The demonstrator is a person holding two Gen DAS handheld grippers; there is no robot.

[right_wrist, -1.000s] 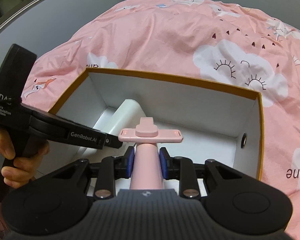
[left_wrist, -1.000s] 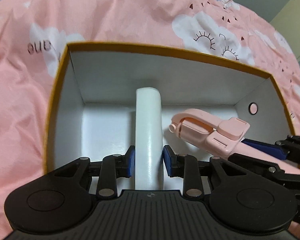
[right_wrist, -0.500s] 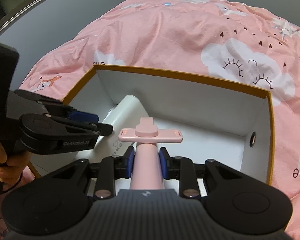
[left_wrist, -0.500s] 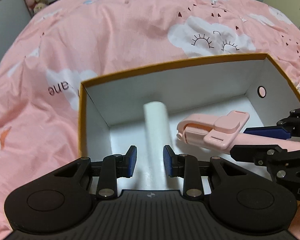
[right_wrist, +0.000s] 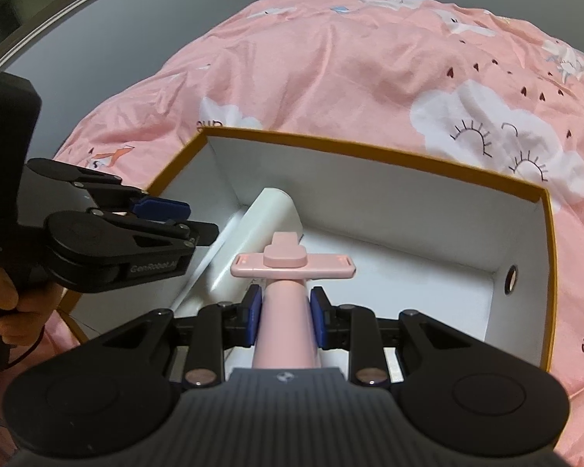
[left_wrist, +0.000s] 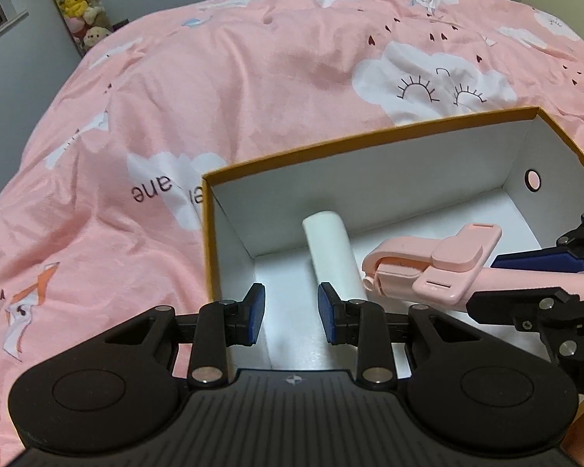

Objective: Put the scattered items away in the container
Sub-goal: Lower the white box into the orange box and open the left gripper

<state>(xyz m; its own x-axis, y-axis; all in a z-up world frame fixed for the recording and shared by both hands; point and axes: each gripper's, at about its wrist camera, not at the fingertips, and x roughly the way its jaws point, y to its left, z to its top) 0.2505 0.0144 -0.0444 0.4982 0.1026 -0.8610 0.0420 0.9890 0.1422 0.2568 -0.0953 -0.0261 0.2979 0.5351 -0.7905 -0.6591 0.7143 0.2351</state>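
Note:
An open box (left_wrist: 370, 144) with an orange rim and white inside sits on the pink bedspread; it also shows in the right wrist view (right_wrist: 370, 153). A white cylinder (left_wrist: 329, 253) lies on the box floor, also seen in the right wrist view (right_wrist: 261, 233). My left gripper (left_wrist: 291, 313) is open and empty above the box's near left corner, clear of the cylinder. My right gripper (right_wrist: 284, 313) is shut on a pink selfie stick (right_wrist: 288, 272), held over the box beside the cylinder (left_wrist: 432, 268).
The pink bedspread (left_wrist: 214, 89) with white clouds surrounds the box. Plush toys (left_wrist: 78, 4) sit at the far wall. A round hole (right_wrist: 510, 278) is in the box's right wall. A hand (right_wrist: 7, 303) holds the left gripper.
My left gripper opened, let go of the white cylinder in the box, and pulled back up and left. The right gripper holds the pink stick nearly still over the box.

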